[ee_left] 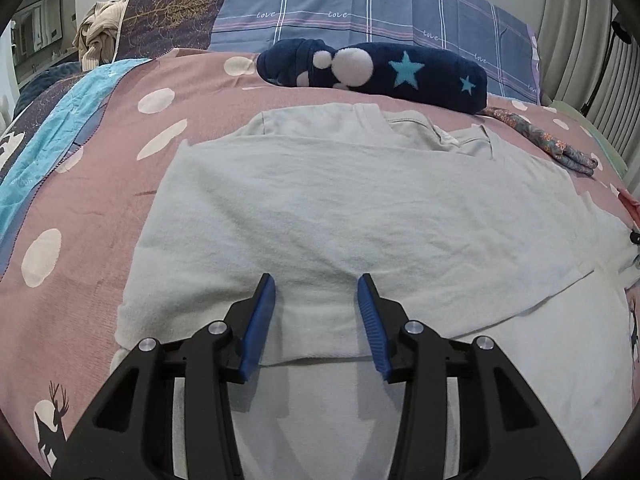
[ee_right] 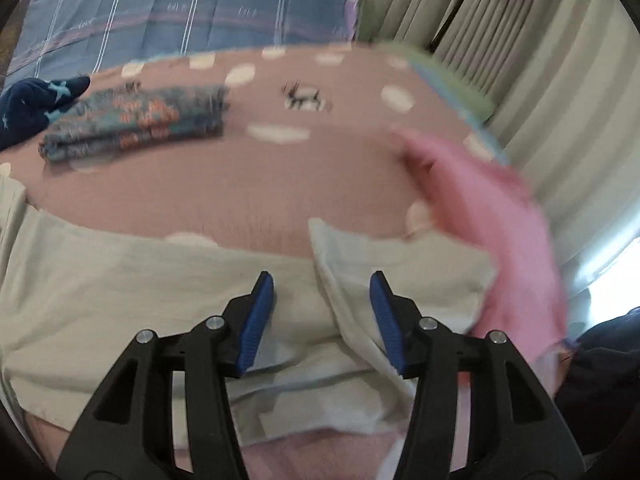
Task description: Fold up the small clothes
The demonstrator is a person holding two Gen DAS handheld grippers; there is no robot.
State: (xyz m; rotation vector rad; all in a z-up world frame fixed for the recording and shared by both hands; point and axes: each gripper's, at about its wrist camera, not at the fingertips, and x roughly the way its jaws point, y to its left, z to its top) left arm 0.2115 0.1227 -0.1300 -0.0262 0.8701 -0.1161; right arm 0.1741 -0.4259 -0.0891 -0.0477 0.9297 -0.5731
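Observation:
A pale grey-green T-shirt point(ee_left: 360, 208) lies flat on the pink dotted bed cover point(ee_left: 100, 240), collar point(ee_left: 372, 116) at the far side and one layer folded across its body. My left gripper point(ee_left: 317, 280) hovers over the near folded edge. Its jaws stand apart and the blue pads point(ee_left: 260, 320) press on nothing. In the blurred right wrist view my right gripper point(ee_right: 322, 278) is open over the same T-shirt point(ee_right: 120, 280). A turned-up sleeve flap point(ee_right: 400, 264) runs between its fingers and under the right finger; the pads do not close on it.
A navy star-patterned garment point(ee_left: 400, 68) and a folded floral cloth point(ee_right: 136, 124) lie beyond the shirt. A pink garment point(ee_right: 500, 232) lies to its right, near the bed's edge. A plaid pillow point(ee_left: 360, 0) is at the head and curtains point(ee_right: 540, 80) hang on the right.

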